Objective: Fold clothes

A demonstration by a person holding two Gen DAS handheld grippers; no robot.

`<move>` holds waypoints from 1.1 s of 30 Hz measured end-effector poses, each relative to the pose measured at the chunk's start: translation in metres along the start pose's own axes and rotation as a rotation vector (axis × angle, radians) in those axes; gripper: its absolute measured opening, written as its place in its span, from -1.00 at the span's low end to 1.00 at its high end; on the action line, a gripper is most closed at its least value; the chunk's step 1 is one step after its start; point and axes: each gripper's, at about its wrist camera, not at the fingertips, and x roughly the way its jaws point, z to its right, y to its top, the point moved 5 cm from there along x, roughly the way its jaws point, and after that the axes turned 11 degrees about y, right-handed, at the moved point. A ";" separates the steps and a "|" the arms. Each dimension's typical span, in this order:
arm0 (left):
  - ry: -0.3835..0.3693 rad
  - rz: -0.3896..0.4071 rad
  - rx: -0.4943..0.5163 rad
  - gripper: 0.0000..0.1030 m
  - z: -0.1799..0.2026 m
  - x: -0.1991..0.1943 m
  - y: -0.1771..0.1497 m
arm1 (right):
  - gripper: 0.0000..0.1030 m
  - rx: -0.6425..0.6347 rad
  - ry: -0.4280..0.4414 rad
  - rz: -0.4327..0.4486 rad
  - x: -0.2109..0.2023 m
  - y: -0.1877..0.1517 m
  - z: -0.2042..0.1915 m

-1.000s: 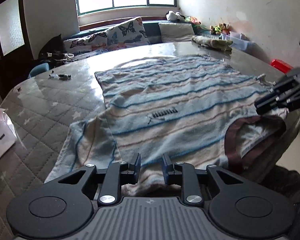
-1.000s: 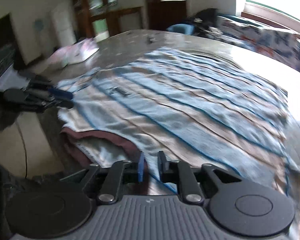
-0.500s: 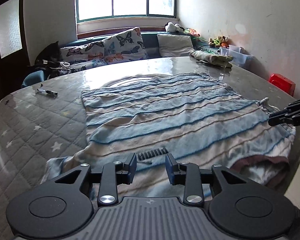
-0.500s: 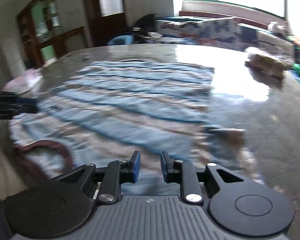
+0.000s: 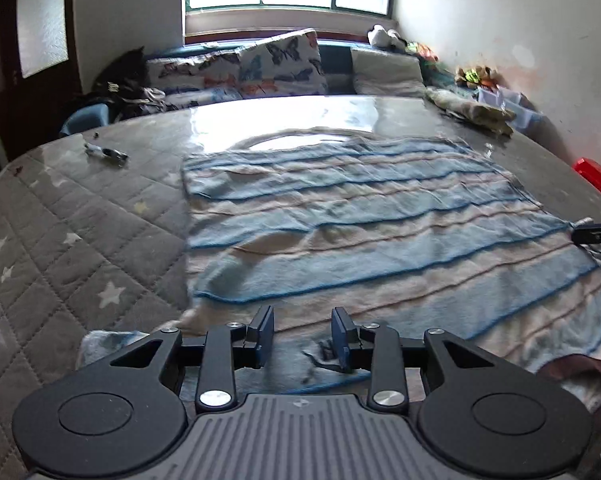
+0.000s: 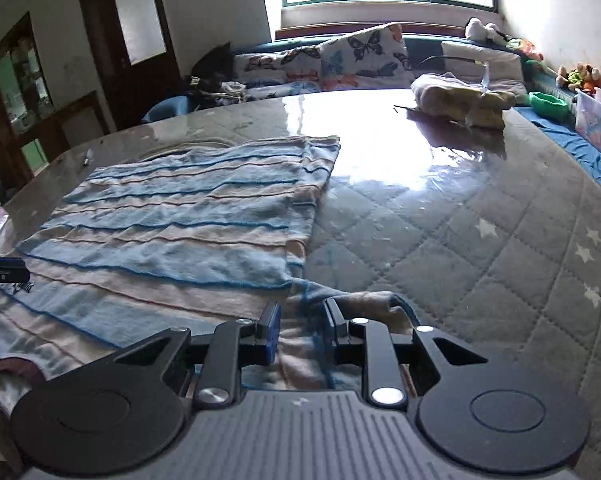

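Observation:
A blue and beige striped shirt [image 5: 360, 232] lies flat on the quilted grey table, its dark red collar [image 5: 576, 364] at the near edge. My left gripper [image 5: 302, 332] is open, low over the shirt's near left part by the small dark logo [image 5: 324, 354]. In the right wrist view the shirt [image 6: 188, 224] fills the left half. My right gripper [image 6: 300, 322] is open over its right sleeve [image 6: 364, 304]. Each gripper shows at the edge of the other's view: the right one [image 5: 596, 234], the left one [image 6: 0, 268].
A folded beige garment [image 6: 460, 98] lies at the table's far right. A small object [image 5: 106, 153] lies at the far left of the table [image 5: 60, 240]. Cushions [image 5: 276, 64] line a bench under the window. A red box [image 5: 596, 174] sits off the right edge.
Both grippers have moved forward over the shirt and opened wider. The right gripper swung right, from the collar side to the right sleeve.

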 end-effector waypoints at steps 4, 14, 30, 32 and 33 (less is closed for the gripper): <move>0.026 0.009 -0.029 -0.26 -0.012 0.003 -0.001 | -0.56 -0.002 -0.017 0.016 0.004 0.000 -0.001; 0.060 0.021 -0.060 -0.23 -0.020 0.014 0.007 | -0.56 -0.050 -0.070 0.034 0.021 0.007 -0.004; 0.127 0.048 -0.015 -0.23 -0.017 0.035 0.020 | -0.53 -0.056 -0.095 0.050 0.022 0.004 -0.009; 0.136 0.050 -0.007 -0.23 -0.016 0.037 0.021 | -0.53 -0.057 -0.099 0.052 0.022 0.004 -0.010; 0.141 0.053 -0.004 -0.23 -0.016 0.039 0.021 | -0.52 -0.055 -0.102 0.053 0.022 0.004 -0.011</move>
